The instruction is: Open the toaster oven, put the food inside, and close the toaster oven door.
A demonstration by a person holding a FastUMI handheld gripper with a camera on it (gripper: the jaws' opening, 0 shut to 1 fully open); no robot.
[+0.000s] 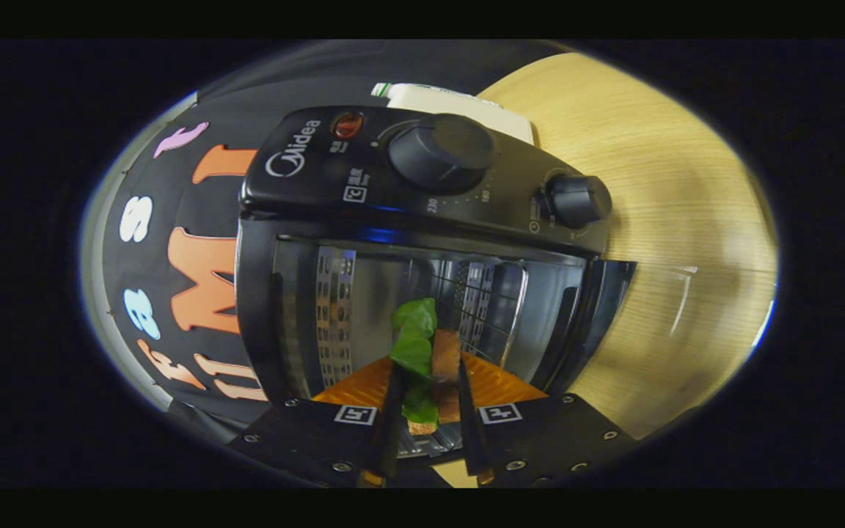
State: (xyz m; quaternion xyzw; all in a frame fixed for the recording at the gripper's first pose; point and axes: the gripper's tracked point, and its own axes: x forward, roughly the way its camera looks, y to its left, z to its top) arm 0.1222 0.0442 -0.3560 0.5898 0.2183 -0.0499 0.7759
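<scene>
The black toaster oven (320, 183) appears turned on its side as I look at it, its control panel above the open cavity (364, 308). Its glass door (642, 323) is swung open and lies over the wooden table. My gripper (428, 419) is shut on the food (415, 341), a sandwich of brown bread with green lettuce, gripped edge-on between both fingers. The sandwich is at the mouth of the cavity, with its far end reaching inside towards the shiny metal walls and wire rack.
Two black knobs, a large one (441, 150) and a smaller one (576, 199), stick out of the control panel. A white object (452, 99) lies behind the oven. The light wooden table (650, 147) stretches beyond the door.
</scene>
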